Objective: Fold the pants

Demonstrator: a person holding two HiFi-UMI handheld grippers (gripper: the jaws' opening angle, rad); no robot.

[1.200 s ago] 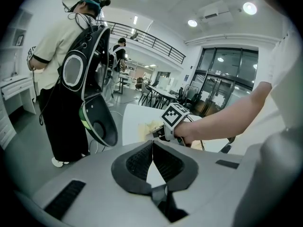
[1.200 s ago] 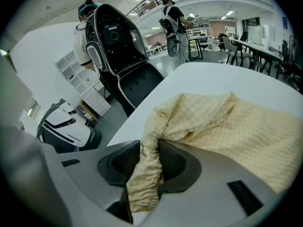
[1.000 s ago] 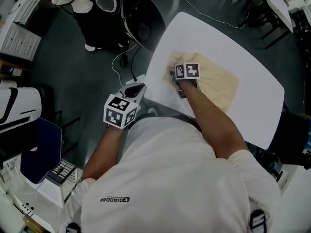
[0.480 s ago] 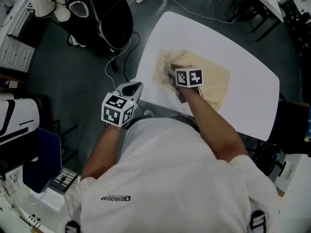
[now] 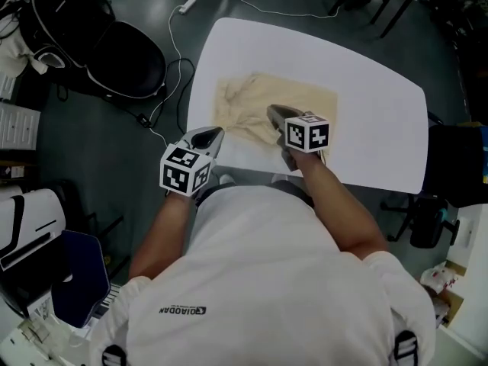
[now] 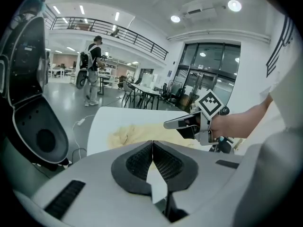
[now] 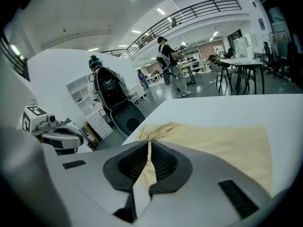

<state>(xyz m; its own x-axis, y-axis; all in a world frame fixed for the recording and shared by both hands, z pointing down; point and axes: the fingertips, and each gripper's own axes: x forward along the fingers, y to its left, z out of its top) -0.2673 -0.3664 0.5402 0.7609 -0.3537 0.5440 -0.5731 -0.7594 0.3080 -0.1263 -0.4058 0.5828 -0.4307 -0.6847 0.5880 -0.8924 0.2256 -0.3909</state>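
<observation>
Right gripper (image 7: 148,146), jaws just closing, is pinching the pants (image 7: 222,145), hiding their near edge; left gripper (image 6: 152,146) is pressing together, empty. Shirt (image 5: 252,280) is reading "GIORDAN".

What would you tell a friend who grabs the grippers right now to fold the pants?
Left gripper: shut, empty, at the near edge of the white table.
Right gripper: jaws have just been closing, now shut on a pinch of the pants.
The pants lie flat on the table, bunched at one end.
Done: fabric grabbed.
Left: probably carry it across to fold, then smooth.
</observation>
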